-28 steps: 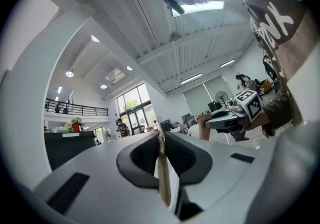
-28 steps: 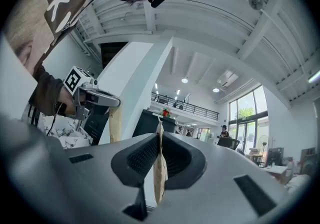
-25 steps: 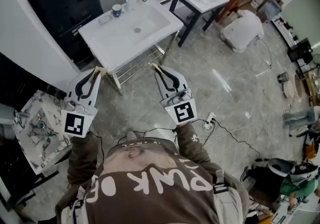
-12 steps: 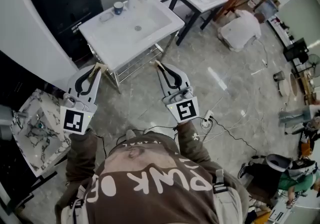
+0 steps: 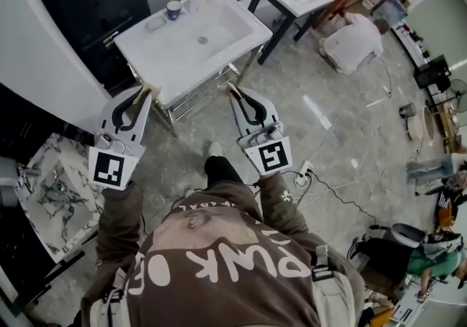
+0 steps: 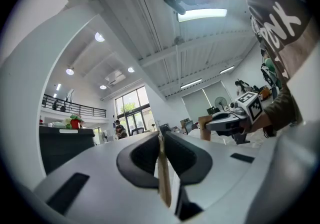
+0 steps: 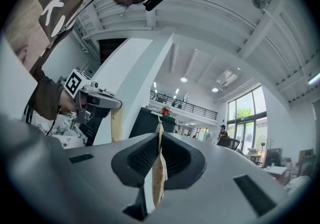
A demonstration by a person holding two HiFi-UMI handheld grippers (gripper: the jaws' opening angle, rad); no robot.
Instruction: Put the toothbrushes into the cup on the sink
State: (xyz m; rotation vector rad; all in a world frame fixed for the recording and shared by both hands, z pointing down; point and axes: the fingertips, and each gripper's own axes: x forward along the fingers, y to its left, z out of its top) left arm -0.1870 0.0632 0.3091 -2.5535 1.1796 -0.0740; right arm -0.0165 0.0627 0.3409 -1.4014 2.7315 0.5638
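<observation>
Well, in the head view the white sink (image 5: 182, 52) stands on a metal frame ahead of the person (image 5: 219, 260). The cup (image 5: 172, 9) sits on the sink's back edge, towards the back left corner. Both tools are held out over the grey floor (image 5: 328, 136), well apart from the cup. The left gripper (image 5: 149, 90) has its tip near the sink's front left corner, and a small tan end shows at its jaws. The right gripper (image 5: 232, 89) points at the frame below the sink's front edge and shows a pale end in the same way.

In the left gripper view the jaws are closed on the left toothbrush (image 6: 163, 173), a slim tan handle that stands upright in the narrow slot between the dark pads (its bristle end cannot be made out here). The other tool shows at the right edge of this view, held in a brown sleeve, with a tan stick at its tip.

In the right gripper view the jaws clamp the right toothbrush (image 7: 157, 173), a pale speckled handle. It stands nearly upright between the ribbed pads, and its top pokes just above them. At the left of this view the other tool appears with its own tan handle hanging from the tip.
</observation>
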